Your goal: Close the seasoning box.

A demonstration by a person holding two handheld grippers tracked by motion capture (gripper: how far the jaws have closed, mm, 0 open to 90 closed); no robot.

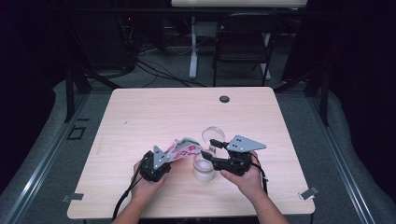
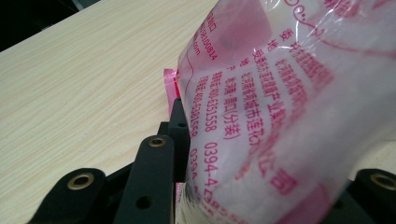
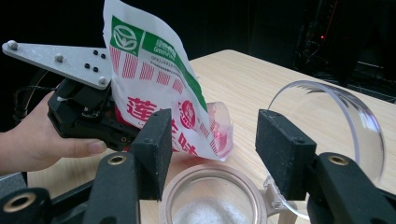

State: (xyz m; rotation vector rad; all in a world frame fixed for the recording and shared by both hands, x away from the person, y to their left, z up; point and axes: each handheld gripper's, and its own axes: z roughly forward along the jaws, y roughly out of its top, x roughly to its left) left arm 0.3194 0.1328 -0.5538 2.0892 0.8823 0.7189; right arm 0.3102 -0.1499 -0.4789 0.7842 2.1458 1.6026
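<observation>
My left gripper is pinching the bottom of the bag so its open end tips toward the jar for pouring, while my right gripper sits spread around the jar's rim, probably steadying it with the lid flipped back.

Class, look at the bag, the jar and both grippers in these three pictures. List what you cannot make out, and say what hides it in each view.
- Left gripper: in its own view the bag covers its right jaw.
- Bag print: too small in the high view, cut off by the edges in the left gripper view.
- Jar: the bottom edge of the right gripper view cuts off its body.
- Right gripper: whether it touches the jar cannot be told.
</observation>
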